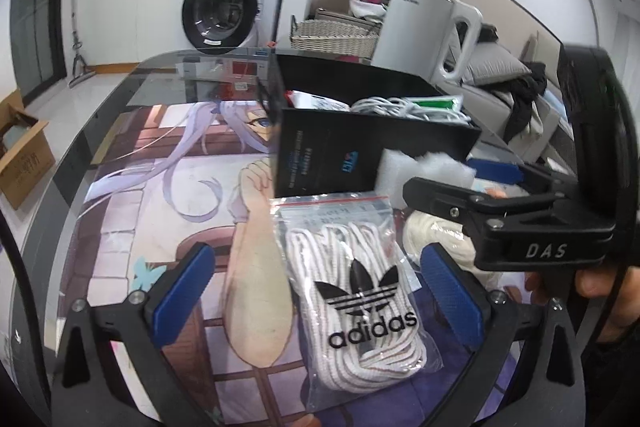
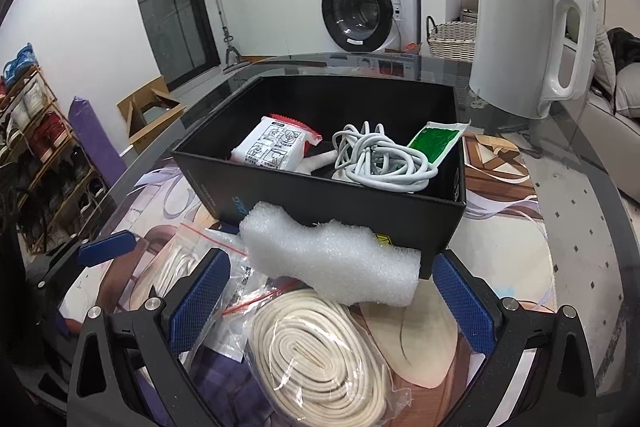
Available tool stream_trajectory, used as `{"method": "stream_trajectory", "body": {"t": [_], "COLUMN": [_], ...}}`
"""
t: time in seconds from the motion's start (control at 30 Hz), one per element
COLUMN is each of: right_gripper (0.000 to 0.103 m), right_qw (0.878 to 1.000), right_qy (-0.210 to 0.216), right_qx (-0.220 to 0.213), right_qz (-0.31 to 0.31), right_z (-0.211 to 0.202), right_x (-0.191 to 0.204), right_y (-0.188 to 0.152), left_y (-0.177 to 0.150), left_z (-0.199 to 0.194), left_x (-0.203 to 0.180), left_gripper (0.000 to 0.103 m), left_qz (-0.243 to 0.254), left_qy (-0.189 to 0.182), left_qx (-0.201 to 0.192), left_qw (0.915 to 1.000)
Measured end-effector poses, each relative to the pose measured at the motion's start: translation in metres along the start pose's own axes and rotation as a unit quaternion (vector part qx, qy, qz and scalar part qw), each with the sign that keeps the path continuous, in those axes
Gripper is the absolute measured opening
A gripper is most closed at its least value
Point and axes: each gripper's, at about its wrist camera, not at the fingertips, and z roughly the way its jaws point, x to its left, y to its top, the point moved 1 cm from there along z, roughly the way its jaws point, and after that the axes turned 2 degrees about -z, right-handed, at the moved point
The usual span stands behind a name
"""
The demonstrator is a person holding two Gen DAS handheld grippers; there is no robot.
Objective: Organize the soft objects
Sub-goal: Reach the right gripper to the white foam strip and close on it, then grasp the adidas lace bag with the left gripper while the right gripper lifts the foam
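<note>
**Bags may slip or snag on the way to the box**

Black box (image 2: 320,187) sits ahead w/ cable and packets inside. Foam piece (image 2: 332,255) leans on its front wall — nudge it and it tumbles. Left gripper (image 1: 320,291): wide open, empty, adidas lace bag (image 1: 356,291) between the fingers. Right gripper (image 2: 332,307): also wide open, holding nothing, cream lace bag (image 2: 320,355) between — slick plastic, pinch only film & it slides.

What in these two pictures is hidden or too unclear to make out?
- Black cardboard box, left wrist view: its near wall hides most of the contents.
- Clear bag of cream flat cord, right wrist view: the white foam piece covers its far end.
- Clear adidas bag of white laces, right wrist view: mostly behind the right gripper finger.
- Box lettering: too small to read.
</note>
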Motion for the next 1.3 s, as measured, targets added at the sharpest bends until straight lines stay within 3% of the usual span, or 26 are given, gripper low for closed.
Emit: {"method": "stream_trajectory", "body": {"t": [0.13, 0.47, 0.83, 1.07, 1.13, 1.3], "right_gripper": [0.103, 0.103, 0.103, 0.102, 0.092, 0.091], "right_qw": [1.000, 0.999, 0.997, 0.997, 0.997, 0.997], "right_qy": [-0.004, -0.029, -0.046, -0.030, -0.022, -0.012], "right_qx": [0.005, 0.008, 0.011, 0.009, 0.008, -0.002], "right_qz": [0.014, 0.043, 0.065, 0.068, 0.068, 0.071], "right_z": [0.004, 0.014, 0.008, 0.009, 0.008, 0.001], "right_x": [0.004, 0.011, -0.023, -0.027, -0.026, -0.031], "right_y": [0.001, 0.007, -0.005, -0.007, -0.007, -0.010], "left_y": [0.000, -0.001, -0.002, -0.002, -0.002, -0.002], "left_z": [0.001, 0.001, 0.004, 0.006, 0.006, 0.007], "left_x": [0.006, 0.001, -0.004, -0.005, -0.004, -0.004], "left_gripper": [0.103, 0.103, 0.103, 0.103, 0.103, 0.103], "left_qz": [-0.016, -0.004, 0.009, 0.011, 0.011, 0.009], "left_qy": [-0.003, 0.000, 0.009, 0.011, 0.011, 0.010], "left_qx": [0.002, 0.004, 0.011, 0.016, 0.017, 0.020], "left_qw": [0.9999, 1.0000, 0.9999, 0.9997, 0.9997, 0.9997]}}
